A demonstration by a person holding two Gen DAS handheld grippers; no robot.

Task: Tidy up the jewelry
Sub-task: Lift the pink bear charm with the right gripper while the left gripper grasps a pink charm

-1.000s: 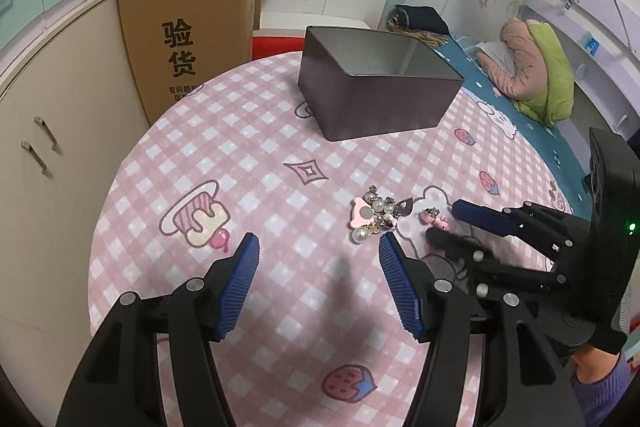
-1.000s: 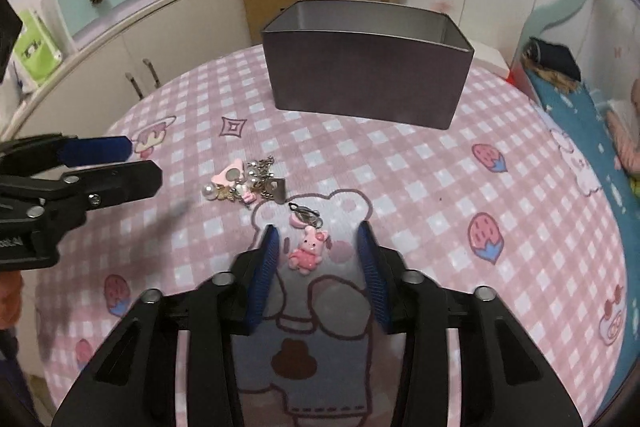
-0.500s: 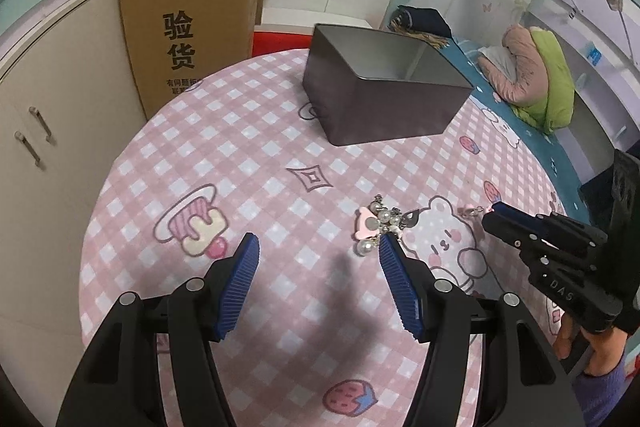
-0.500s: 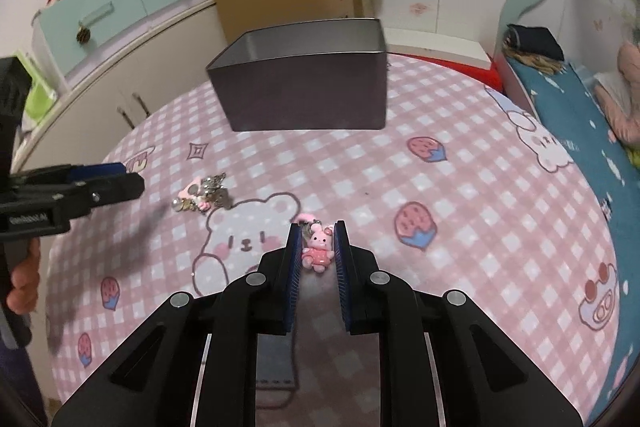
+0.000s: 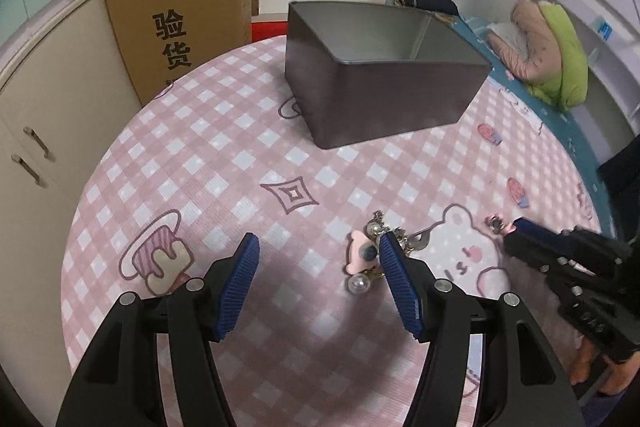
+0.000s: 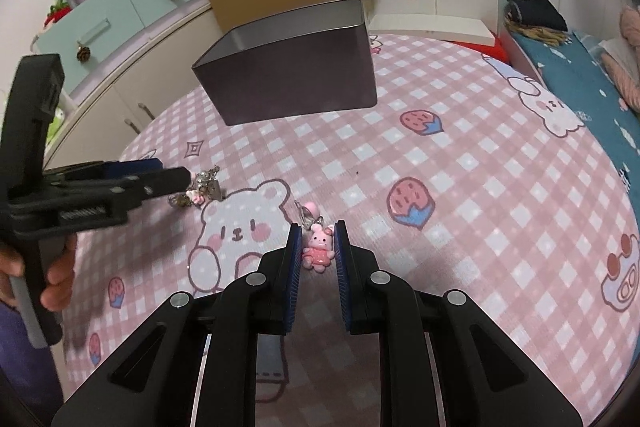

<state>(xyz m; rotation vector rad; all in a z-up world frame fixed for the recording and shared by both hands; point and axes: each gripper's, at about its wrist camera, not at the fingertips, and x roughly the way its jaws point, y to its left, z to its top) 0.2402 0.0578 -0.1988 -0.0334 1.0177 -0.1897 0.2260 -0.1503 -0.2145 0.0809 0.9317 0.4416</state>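
Observation:
My right gripper (image 6: 317, 241) is shut on a pink bunny charm (image 6: 318, 247) and holds it above the pink checked table (image 6: 460, 163); its metal clasp (image 6: 307, 217) sticks out ahead of the pads. In the left wrist view the right gripper (image 5: 516, 227) shows at the right with the charm's clasp at its tip. My left gripper (image 5: 316, 255) is open and empty. A cluster of pearl and pink jewelry (image 5: 372, 253) lies just by its right finger (image 5: 398, 283). The cluster also shows in the right wrist view (image 6: 200, 189). A dark open tin box (image 5: 380, 83) stands at the back.
A cardboard box (image 5: 180, 15) leans against cream cabinets (image 5: 36, 115) behind the table on the left. A bed with blue sheet (image 6: 580, 75) runs along the right. The left gripper also shows in the right wrist view (image 6: 120, 175), held by a hand.
My right gripper closed on the bunny charm and lifted it off the table, moving right. My left gripper moved forward, so the pearl cluster now sits by its right finger.

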